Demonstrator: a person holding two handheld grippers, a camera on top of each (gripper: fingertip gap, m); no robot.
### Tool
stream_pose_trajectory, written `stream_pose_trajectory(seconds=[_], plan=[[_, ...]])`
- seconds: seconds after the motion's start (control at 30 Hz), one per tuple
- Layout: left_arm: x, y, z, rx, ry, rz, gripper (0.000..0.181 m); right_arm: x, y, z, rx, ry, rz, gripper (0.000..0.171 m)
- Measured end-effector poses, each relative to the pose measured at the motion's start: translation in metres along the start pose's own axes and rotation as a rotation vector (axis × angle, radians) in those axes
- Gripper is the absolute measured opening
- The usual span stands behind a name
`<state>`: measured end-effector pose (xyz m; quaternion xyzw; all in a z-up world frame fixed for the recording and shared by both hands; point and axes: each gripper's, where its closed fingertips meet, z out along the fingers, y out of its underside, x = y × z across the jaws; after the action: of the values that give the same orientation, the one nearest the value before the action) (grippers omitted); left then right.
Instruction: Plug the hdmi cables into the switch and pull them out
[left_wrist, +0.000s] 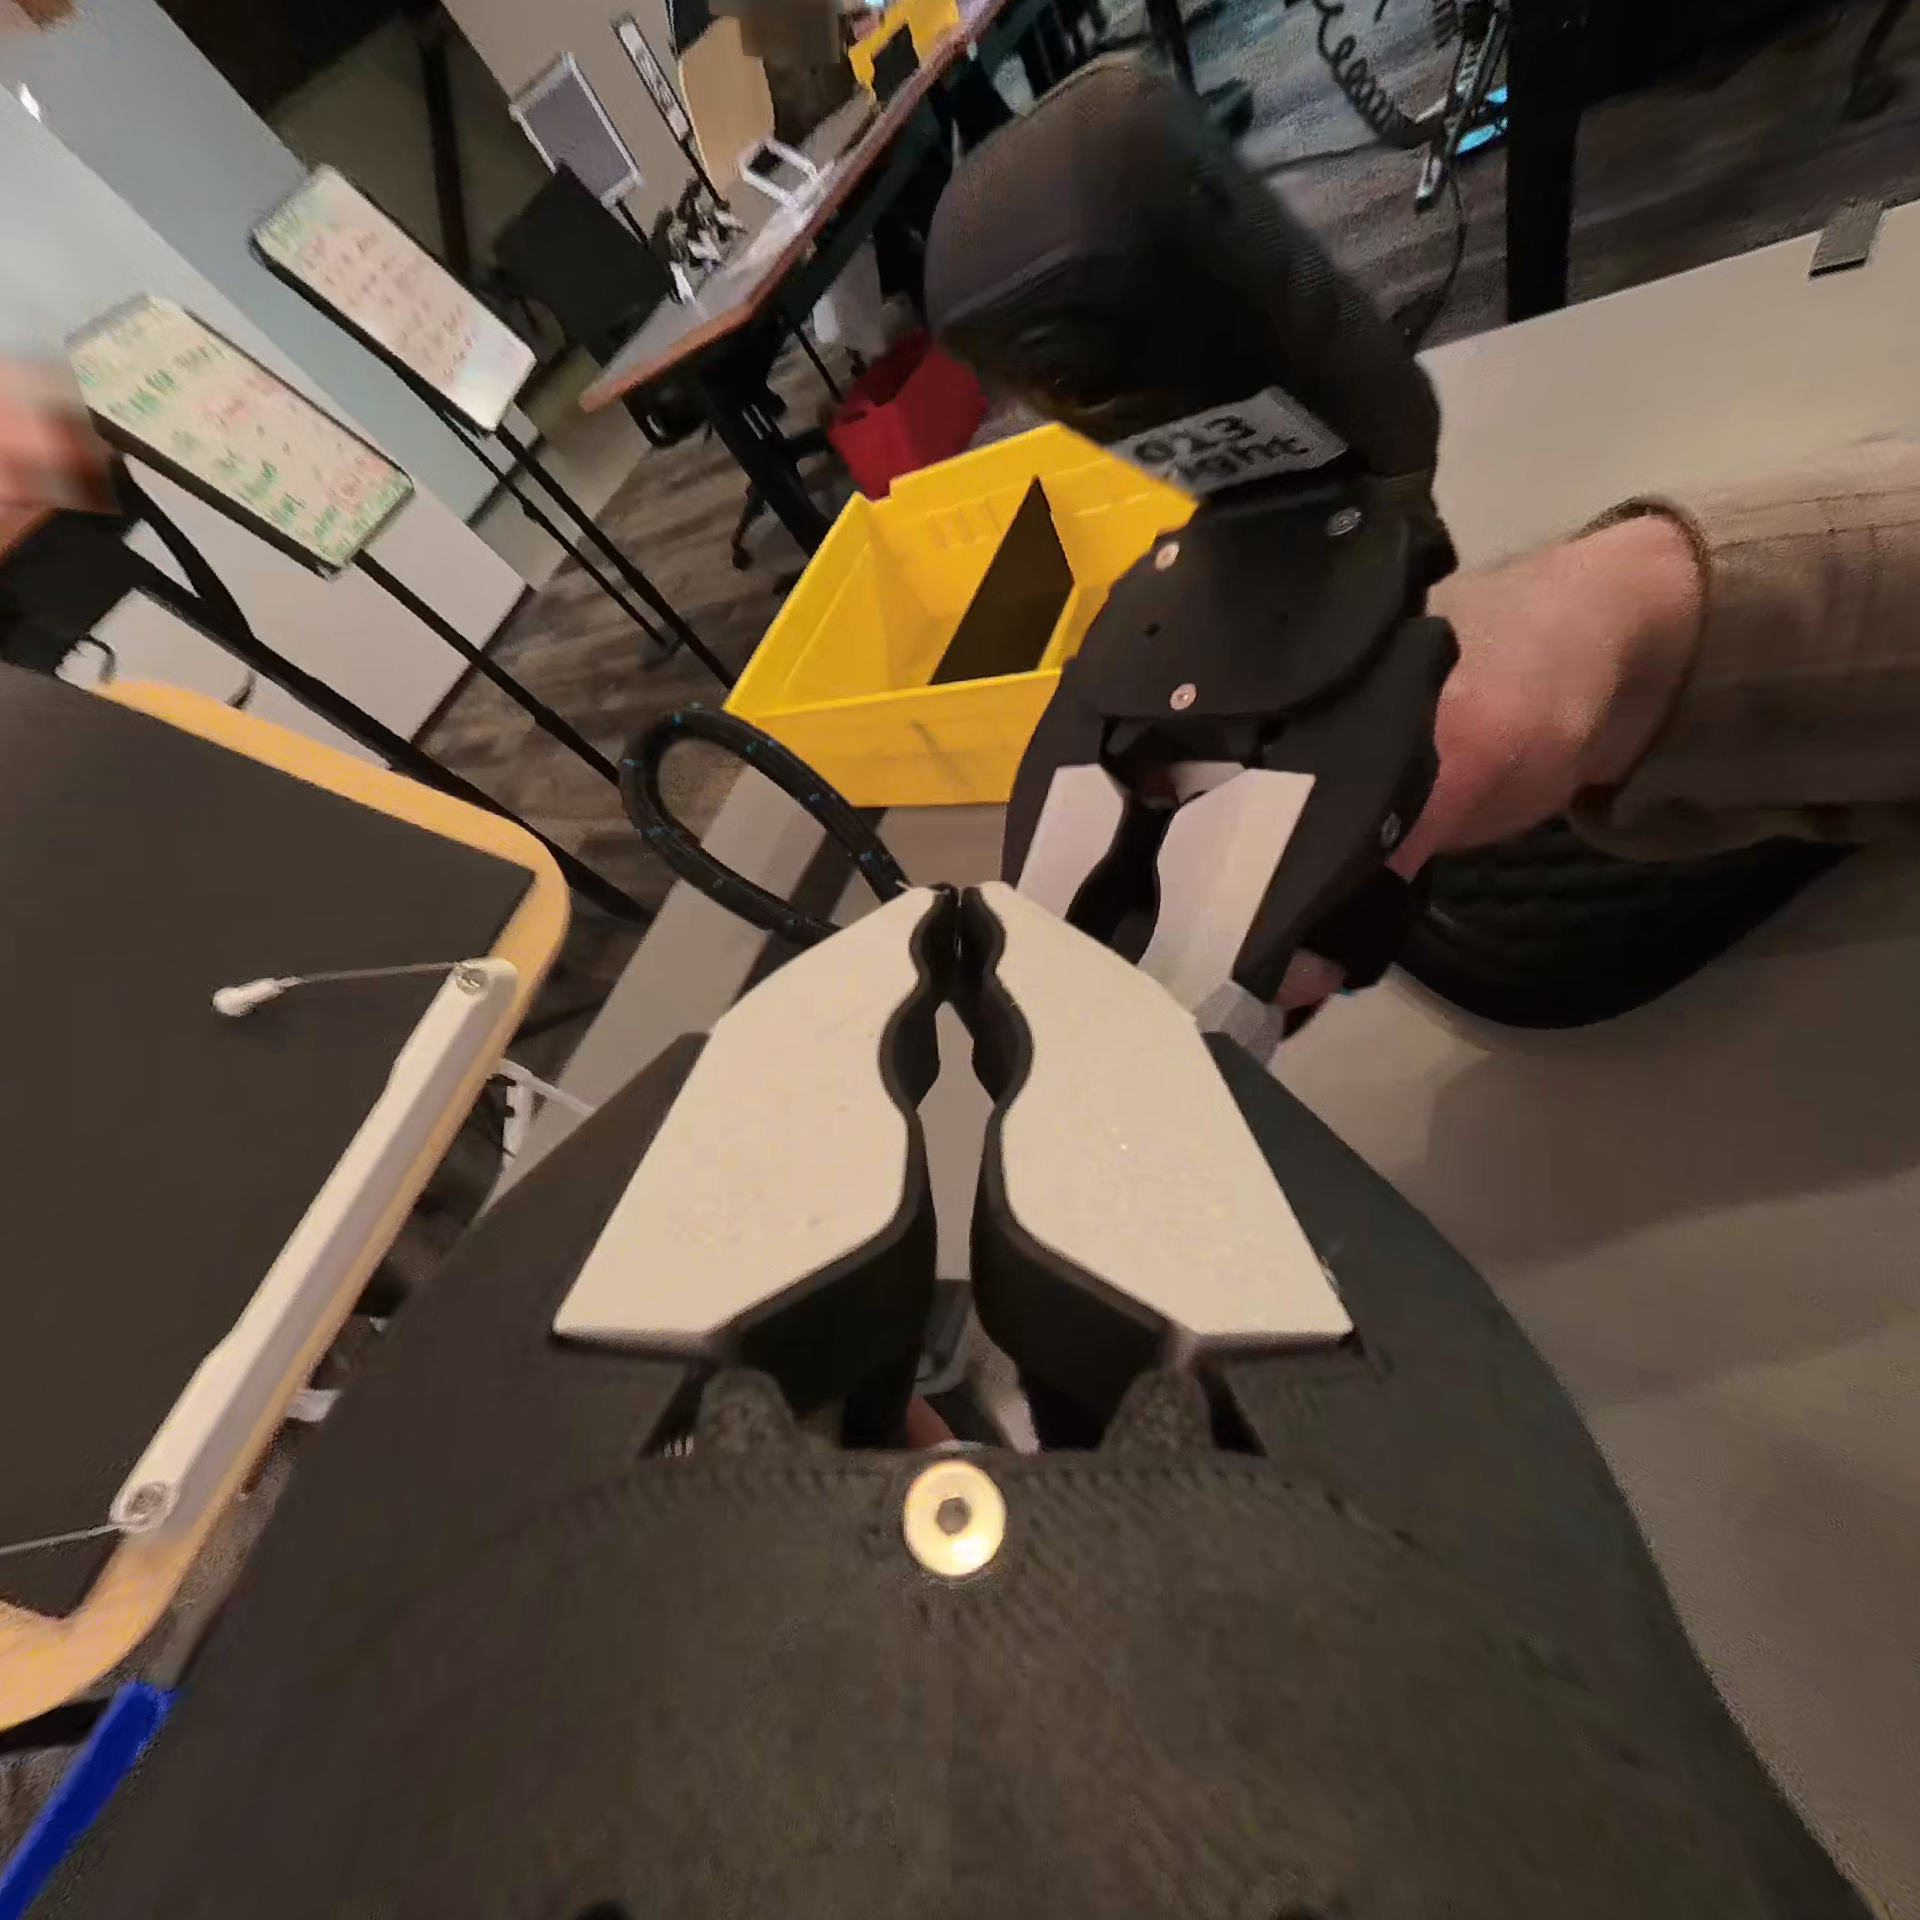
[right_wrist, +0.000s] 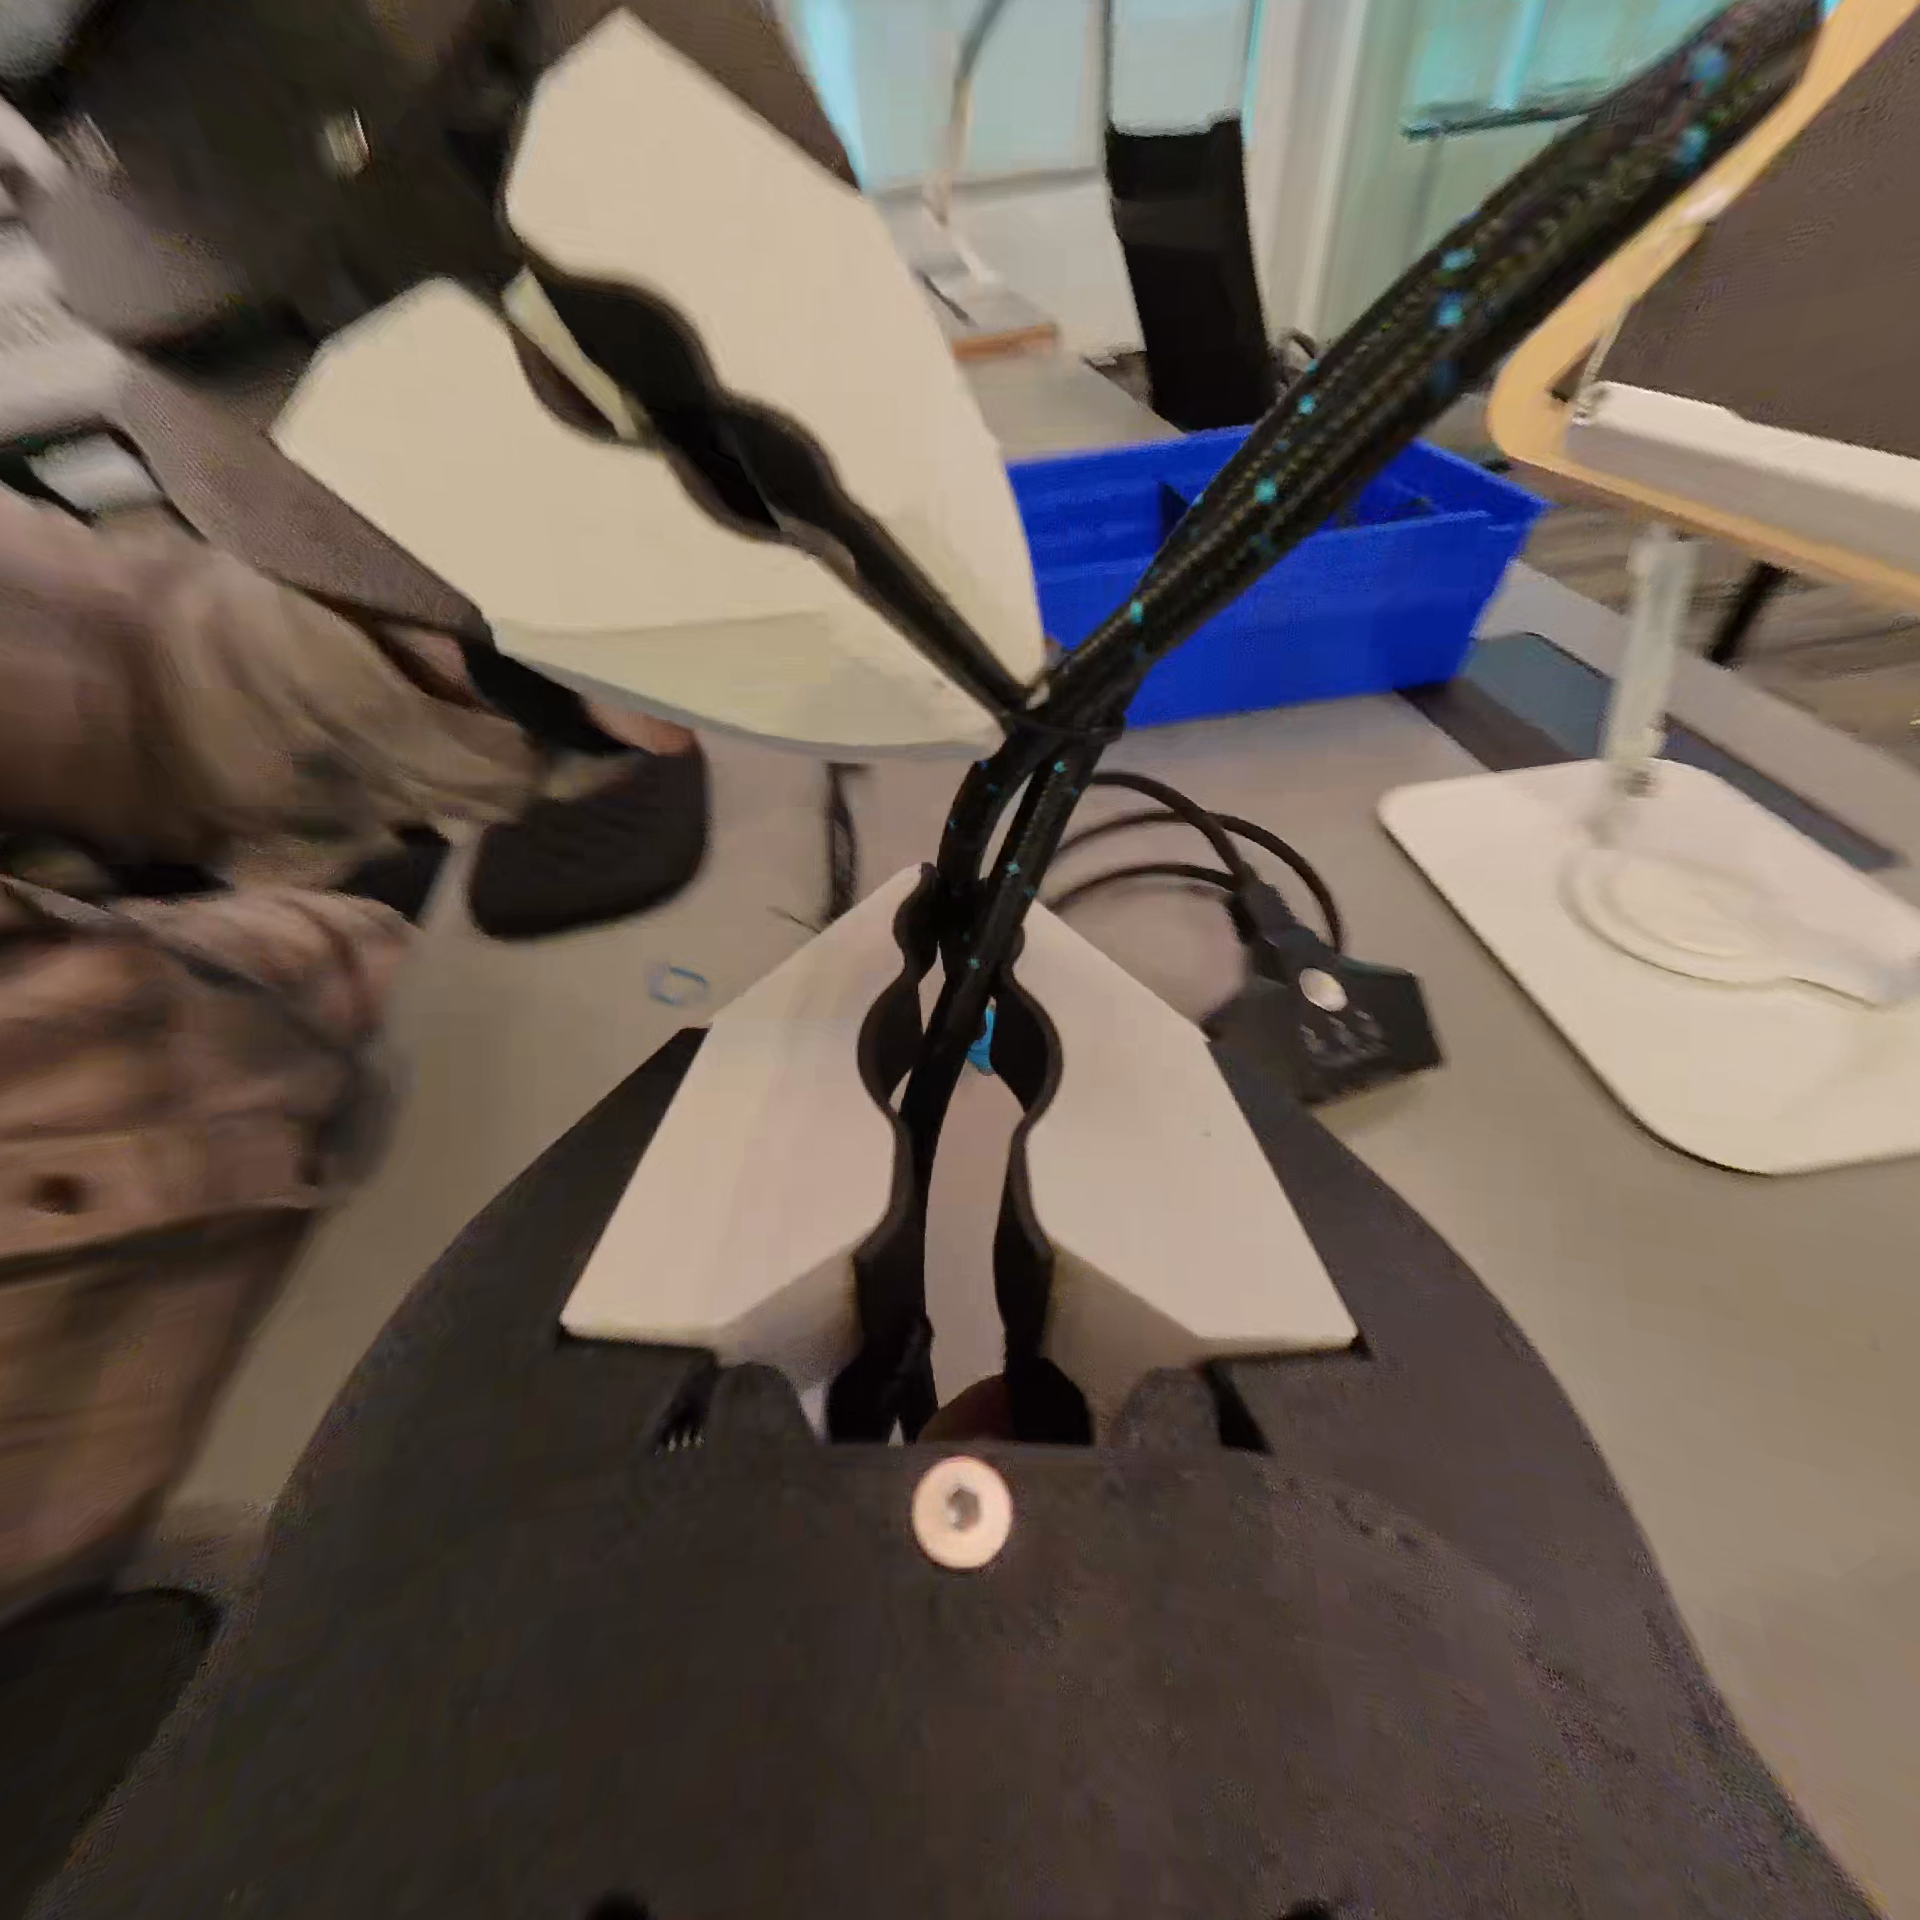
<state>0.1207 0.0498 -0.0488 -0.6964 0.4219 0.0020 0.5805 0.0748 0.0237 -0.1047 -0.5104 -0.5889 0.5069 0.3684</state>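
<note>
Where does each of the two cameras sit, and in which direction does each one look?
Left wrist view: on the left gripper, looking along its shut fingers across the grey table to a yellow bin; the person's right hand holds the right gripper.
Right wrist view: on the right gripper, looking over the table at the HDMI switch and a blue bin; the left gripper shows.
Both views share the braided HDMI cable, which both grippers pinch.

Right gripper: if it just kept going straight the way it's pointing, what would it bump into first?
Probably the left gripper. It sits just ahead of the right gripper, both shut on the same braided cable. Farther on and lower lie the black switch and blue bin; depth is hard to judge.
</note>
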Motion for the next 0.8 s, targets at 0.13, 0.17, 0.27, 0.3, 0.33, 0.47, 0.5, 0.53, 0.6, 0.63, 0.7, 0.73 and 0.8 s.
stream_pose_trajectory(seconds=[0.13, 0.17, 0.27, 0.3, 0.33, 0.47, 0.5, 0.53, 0.6, 0.63, 0.7, 0.73, 0.8], plan=[[-0.004, -0.014, -0.005, 0.041, -0.015, 0.103, 0.000, -0.026, -0.029, -0.004, 0.209, -0.258, 0.181, 0.004], [-0.002, -0.018, -0.006, 0.048, 0.000, 0.134, 0.001, -0.033, -0.034, -0.008, 0.249, -0.330, 0.205, 0.003], [0.002, -0.024, -0.009, 0.048, 0.014, 0.248, 0.001, -0.049, -0.041, -0.018, 0.316, -0.518, 0.240, 0.004], [0.003, -0.025, -0.010, 0.039, 0.011, 0.296, 0.001, -0.054, -0.043, -0.021, 0.338, -0.572, 0.245, 0.004], [0.004, -0.026, -0.010, 0.035, -0.007, 0.371, 0.001, -0.057, -0.044, -0.024, 0.352, -0.614, 0.245, 0.003], [0.007, -0.032, -0.015, 0.041, -0.044, 0.530, 0.001, -0.067, -0.052, -0.030, 0.401, -0.729, 0.275, 0.006], [0.006, -0.031, -0.015, 0.038, -0.055, 0.551, 0.001, -0.062, -0.052, -0.025, 0.396, -0.671, 0.270, 0.018], [0.004, -0.029, -0.015, 0.031, -0.056, 0.543, 0.001, -0.057, -0.050, -0.018, 0.373, -0.595, 0.246, 0.029], [-0.004, -0.028, -0.016, 0.032, -0.071, 0.498, 0.001, -0.047, -0.051, -0.010, 0.344, -0.409, 0.163, 0.050], [-0.009, -0.026, -0.017, 0.028, -0.077, 0.473, 0.001, -0.037, -0.050, -0.007, 0.322, -0.278, 0.099, 0.048], [-0.015, -0.027, -0.018, 0.041, -0.090, 0.426, 0.001, -0.020, -0.040, -0.005, 0.201, -0.047, -0.051, 0.062], [-0.017, -0.028, -0.019, 0.046, -0.087, 0.416, 0.001, -0.017, -0.041, -0.009, 0.180, 0.027, -0.119, 0.063], [-0.022, -0.030, -0.019, 0.051, -0.098, 0.404, 0.001, -0.022, -0.047, -0.018, 0.177, 0.073, -0.180, 0.075]])
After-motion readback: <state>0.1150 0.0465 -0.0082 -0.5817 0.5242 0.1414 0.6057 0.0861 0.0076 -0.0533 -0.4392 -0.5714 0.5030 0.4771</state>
